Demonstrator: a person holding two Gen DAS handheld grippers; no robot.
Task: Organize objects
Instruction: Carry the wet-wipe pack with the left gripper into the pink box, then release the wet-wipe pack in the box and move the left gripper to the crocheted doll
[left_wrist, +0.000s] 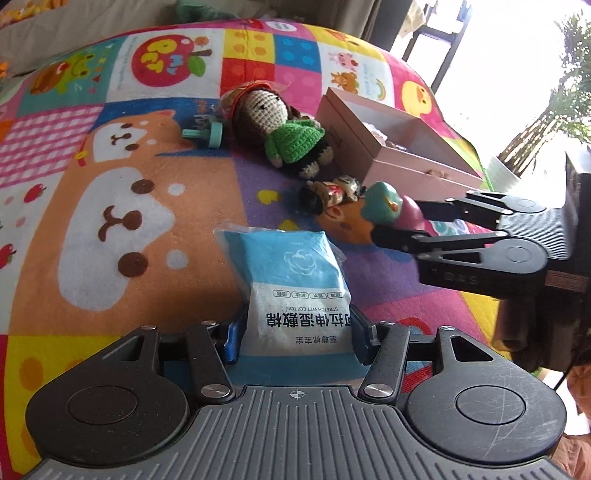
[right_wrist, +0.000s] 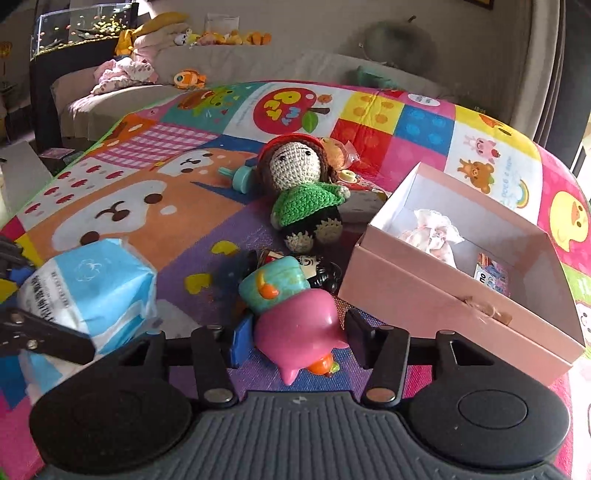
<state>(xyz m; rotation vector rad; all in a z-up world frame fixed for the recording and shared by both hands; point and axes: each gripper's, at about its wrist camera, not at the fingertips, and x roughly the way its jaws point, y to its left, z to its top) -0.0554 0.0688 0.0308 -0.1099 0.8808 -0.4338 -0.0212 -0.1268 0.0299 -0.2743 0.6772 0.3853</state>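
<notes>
left tongs (left_wrist: 297, 338) gripping cotton pack (left_wrist: 291, 284)

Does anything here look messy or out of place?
Yes. The crochet doll lies on its back on the mat, with a small figurine tipped over beside the open pink box. Nothing looks spilled or broken.

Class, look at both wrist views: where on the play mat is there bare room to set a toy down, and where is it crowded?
Free: the play mat left of the blue cotton-pad packet, over the dog print, and the far squares beyond the crochet doll. Crowded: between that doll, the small figurine and the pink box, where the right gripper holds a pink-and-teal toy.
</notes>
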